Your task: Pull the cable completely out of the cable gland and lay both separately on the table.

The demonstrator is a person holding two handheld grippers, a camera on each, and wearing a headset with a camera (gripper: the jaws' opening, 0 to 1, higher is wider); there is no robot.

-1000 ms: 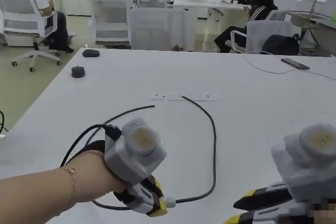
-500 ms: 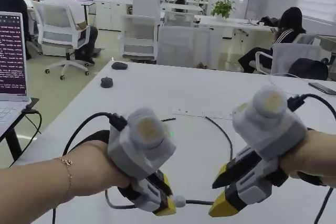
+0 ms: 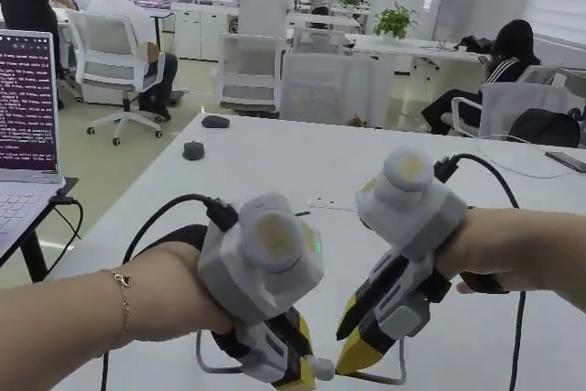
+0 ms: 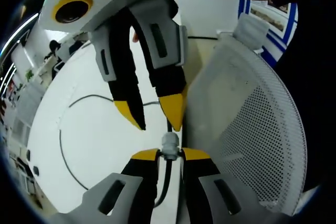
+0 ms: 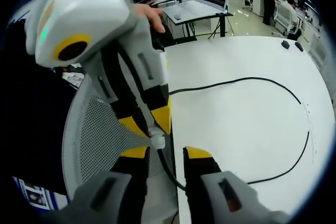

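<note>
The white cable gland [image 3: 318, 369] is pinched at the tip of my left gripper [image 3: 307, 371], which is shut on it low in the head view. In the left gripper view the gland [image 4: 169, 143] sits between my yellow tips [image 4: 170, 155]. The black cable [image 5: 262, 81] leaves the gland [image 5: 156, 139], passes down between the jaws of my right gripper [image 5: 165, 153], and loops across the white table [image 5: 252, 129]. My right gripper [image 3: 352, 354] is open, its tips just short of the gland, pointing at it from the right.
A white mesh chair back [image 4: 257, 129] stands close beside the grippers. An open laptop [image 3: 26, 107] sits at the left, and two dark mice [image 3: 193, 150] lie at the table's far edge. A label strip [image 3: 334, 204] is mid-table. People sit at desks beyond.
My right gripper has come in from the lower right until its tips are beside the gland. My left gripper has kept its hold. The head camera has tilted up.
</note>
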